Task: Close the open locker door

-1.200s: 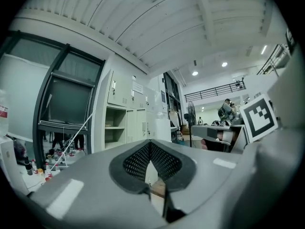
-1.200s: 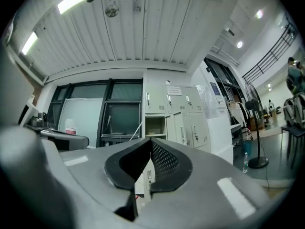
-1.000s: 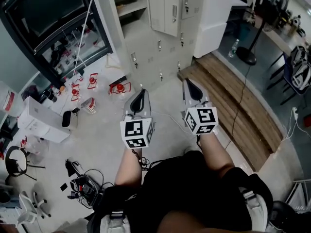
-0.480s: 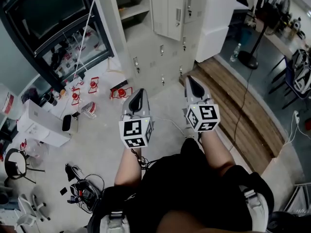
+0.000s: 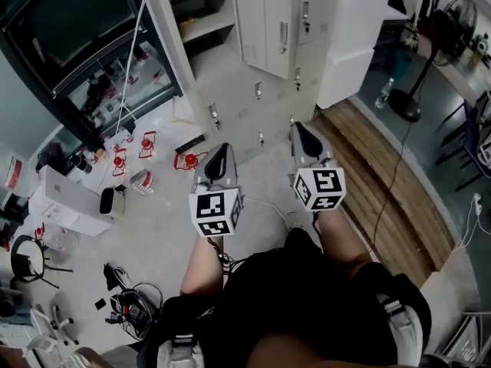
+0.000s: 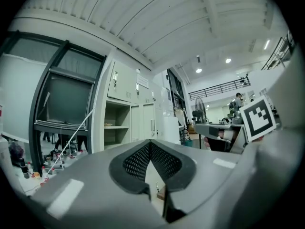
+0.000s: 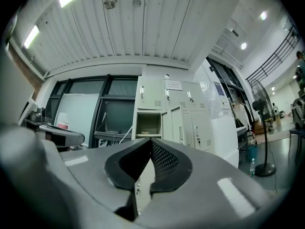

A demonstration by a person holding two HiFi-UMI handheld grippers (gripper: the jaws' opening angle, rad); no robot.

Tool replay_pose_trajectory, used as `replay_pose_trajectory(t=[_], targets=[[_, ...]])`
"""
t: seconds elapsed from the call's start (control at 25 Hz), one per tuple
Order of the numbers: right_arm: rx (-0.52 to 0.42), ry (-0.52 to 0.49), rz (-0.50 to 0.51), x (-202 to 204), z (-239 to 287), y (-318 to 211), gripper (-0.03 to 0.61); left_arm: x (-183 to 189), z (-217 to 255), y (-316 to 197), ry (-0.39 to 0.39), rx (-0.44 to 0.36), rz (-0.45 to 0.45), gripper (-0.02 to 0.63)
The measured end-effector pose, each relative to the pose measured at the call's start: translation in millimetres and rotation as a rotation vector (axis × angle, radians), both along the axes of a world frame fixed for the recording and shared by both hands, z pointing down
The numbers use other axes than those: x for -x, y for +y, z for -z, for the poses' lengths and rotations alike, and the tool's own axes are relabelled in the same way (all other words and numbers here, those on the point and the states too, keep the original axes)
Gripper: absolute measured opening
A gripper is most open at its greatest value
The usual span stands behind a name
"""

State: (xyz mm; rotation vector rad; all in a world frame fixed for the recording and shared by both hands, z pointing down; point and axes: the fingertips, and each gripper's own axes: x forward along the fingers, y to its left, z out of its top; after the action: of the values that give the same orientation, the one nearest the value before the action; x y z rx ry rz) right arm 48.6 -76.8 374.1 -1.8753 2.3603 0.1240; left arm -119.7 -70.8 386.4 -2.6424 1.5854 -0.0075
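locker door [image 5: 262, 21] stands open | left gripper [image 5: 221, 149] apart from locker door, jaws together, empty | right gripper [image 5: 301, 128] apart from locker door, jaws together, empty

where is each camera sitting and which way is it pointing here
Head view: on the person's head, facing steeply down at the lockers; shows both forearms, left claw, right claw.
Left gripper view: on the left claw, looking along its shut jaws toward the lockers; the right claw's marker cube shows at right.
Right gripper view: on the right claw, along its shut jaws at the lockers; left claw at left.
Shared: both gripper views catch the open locker door.
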Motion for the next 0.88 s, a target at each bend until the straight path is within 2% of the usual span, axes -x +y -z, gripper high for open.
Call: replay_pose_trajectory(t=[0.24,0.6,0.88], targets=[[0.024,0.005,0.059,-43.7,6.7,-85.2,0.011,-51.0,9.1,-77.0,-0.011,0.020,0.041,0.000],[0.025,0.007,0.151,-105.6,19.2,-184.6,0.011,-123.0,25.0,-170.8,-0.017,0.023,0.108,0.000],[0.023,0.000,0.206,-129.6,19.4,-239.3,0.011,-147.6,26.4,-213.5,-0.020,0.025,0.163,0.000]])
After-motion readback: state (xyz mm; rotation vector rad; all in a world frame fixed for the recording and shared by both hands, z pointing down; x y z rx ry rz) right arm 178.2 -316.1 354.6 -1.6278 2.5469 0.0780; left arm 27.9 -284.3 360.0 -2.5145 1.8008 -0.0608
